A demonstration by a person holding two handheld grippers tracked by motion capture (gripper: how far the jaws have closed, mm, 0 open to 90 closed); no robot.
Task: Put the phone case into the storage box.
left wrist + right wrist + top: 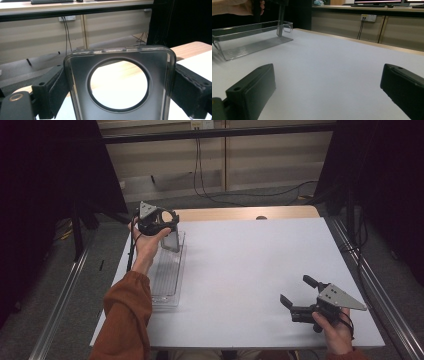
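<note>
Between the fingers [53,93] of the left gripper [159,222] a phone case [120,85] is clamped, one finger pressed against each of its long edges. The case is seen to be of smoky translucent plastic with rounded corners, small cut-outs along its top edge and a large circular opening in its upper half, through which the counter [240,265] is visible. In the high view the case [170,240] is held upright, hanging below the left gripper over the far end of a clear plastic tray [167,275]; whether its lower edge touches the tray cannot be told. The left hand [145,242] is wrapped around the gripper from below, with the forearm in a rust-orange sleeve [125,320] extended forward along the tray's left side. The tray is laid lengthwise near the left edge of the white counter.

The right gripper [295,295] is held low over the near right part of the counter by the right hand [332,330], well apart from the case and tray. Its fingers [252,87] are spread wide with nothing between them, and bare counter surface is seen in the gap. In the right gripper view the tray [249,47] and the upright case [280,21] are shown farther off.
</note>
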